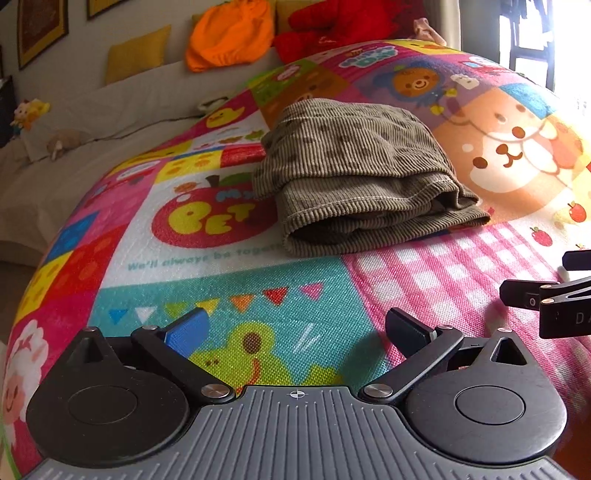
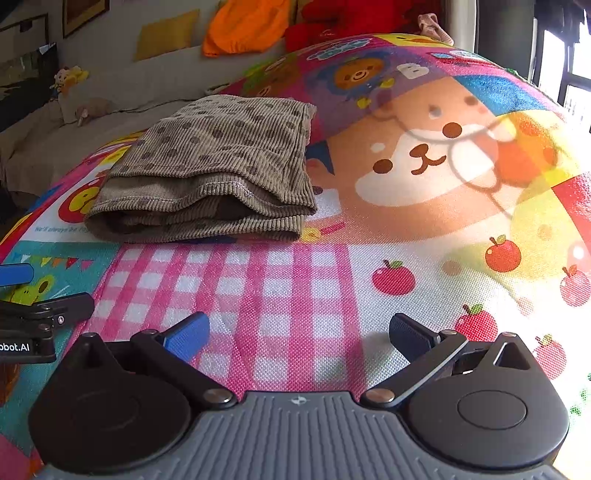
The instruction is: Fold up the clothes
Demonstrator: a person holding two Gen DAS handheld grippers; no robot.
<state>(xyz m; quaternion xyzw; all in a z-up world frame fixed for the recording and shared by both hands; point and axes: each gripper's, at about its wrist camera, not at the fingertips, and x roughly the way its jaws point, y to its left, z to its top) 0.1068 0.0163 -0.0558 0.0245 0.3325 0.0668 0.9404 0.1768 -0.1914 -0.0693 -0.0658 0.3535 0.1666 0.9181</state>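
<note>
A brown ribbed, dark-spotted garment [image 1: 354, 173] lies folded in a compact stack on the colourful cartoon play mat [image 1: 288, 306]; it also shows in the right wrist view [image 2: 218, 166]. My left gripper [image 1: 295, 332] is open and empty, low over the mat, a short way in front of the garment. My right gripper [image 2: 299, 334] is open and empty, over the pink checked patch, in front and to the right of the garment. Each gripper shows at the edge of the other's view: the right one [image 1: 550, 299], the left one [image 2: 33, 306].
A beige sofa [image 1: 110, 110] stands behind the mat with yellow cushions [image 1: 136, 53], an orange cloth bundle [image 1: 229, 33], a red plush [image 1: 332, 26] and small toys. A cable [image 1: 147, 125] runs across the sofa seat. A bright window [image 1: 569, 44] is at the right.
</note>
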